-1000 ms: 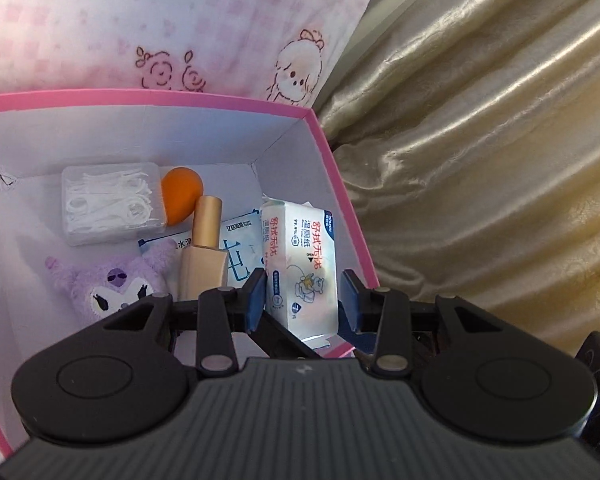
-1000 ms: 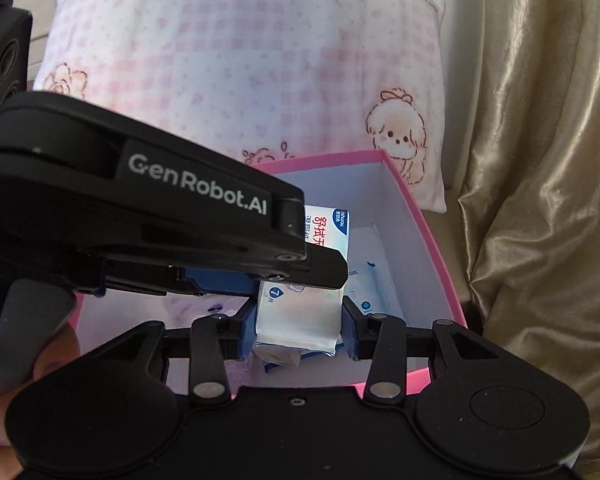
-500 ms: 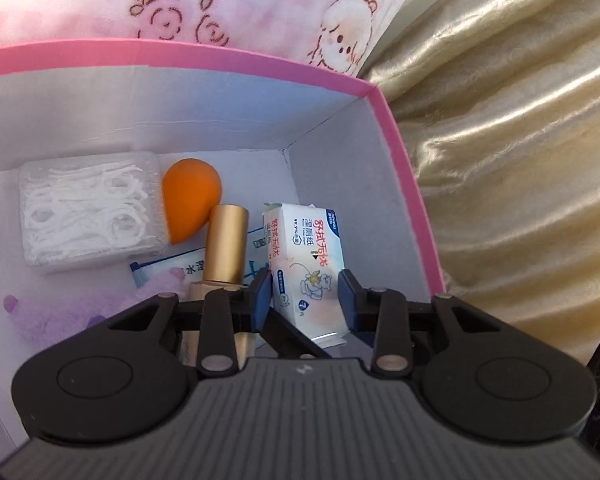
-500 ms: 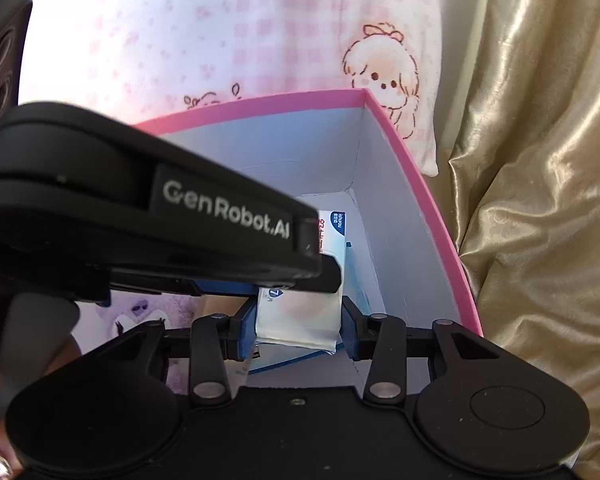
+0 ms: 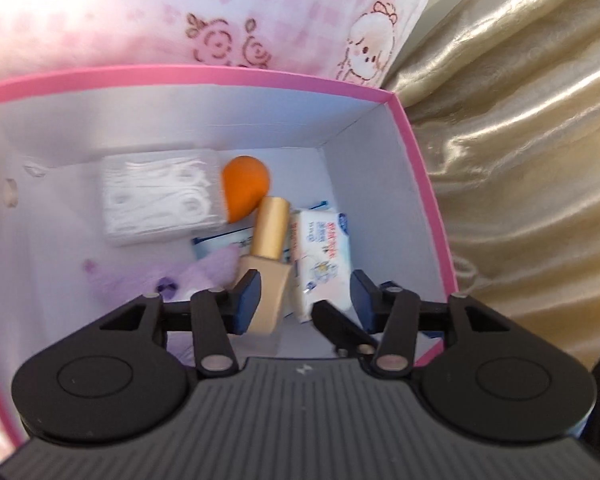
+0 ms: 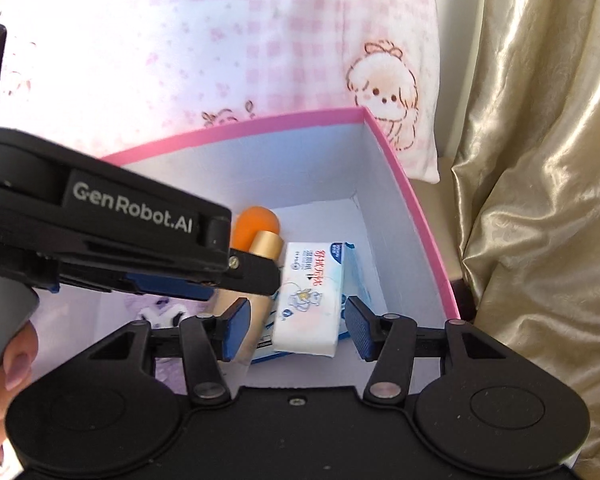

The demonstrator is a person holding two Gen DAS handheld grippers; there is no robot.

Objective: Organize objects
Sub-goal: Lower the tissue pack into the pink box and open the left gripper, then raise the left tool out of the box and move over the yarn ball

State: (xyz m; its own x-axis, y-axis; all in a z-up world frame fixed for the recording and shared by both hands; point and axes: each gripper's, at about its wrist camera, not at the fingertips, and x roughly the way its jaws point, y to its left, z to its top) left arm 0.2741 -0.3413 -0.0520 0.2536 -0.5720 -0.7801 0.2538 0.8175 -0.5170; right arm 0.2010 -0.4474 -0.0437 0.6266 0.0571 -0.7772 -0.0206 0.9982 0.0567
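A white wet-wipes pack (image 5: pixel 320 256) lies inside the pink-rimmed box (image 5: pixel 220 72), by its right wall and next to a gold-capped bottle (image 5: pixel 270 248). My left gripper (image 5: pixel 306 300) hovers over both; its jaws are opening and its pads touch neither. From the right wrist view the wipes pack (image 6: pixel 312 292) sits between the spreading jaws of my right gripper (image 6: pixel 296 328), with a gap on each side. The left gripper's body (image 6: pixel 100 232) crosses that view on the left and hides part of the box (image 6: pixel 260 124).
The box also holds a clear case of floss picks (image 5: pixel 160 196), an orange sponge (image 5: pixel 246 188), a purple plush (image 5: pixel 204 276) and a blue-white sachet (image 5: pixel 216 244). A pink pillow (image 5: pixel 180 8) lies behind, gold fabric (image 5: pixel 520 160) to the right. A person's hand (image 6: pixel 8 360) shows at left.
Both grippers were shut on the wipes pack and have spread their jaws. The pack now rests in the box by the bottle. Both grippers moved lower over the box.
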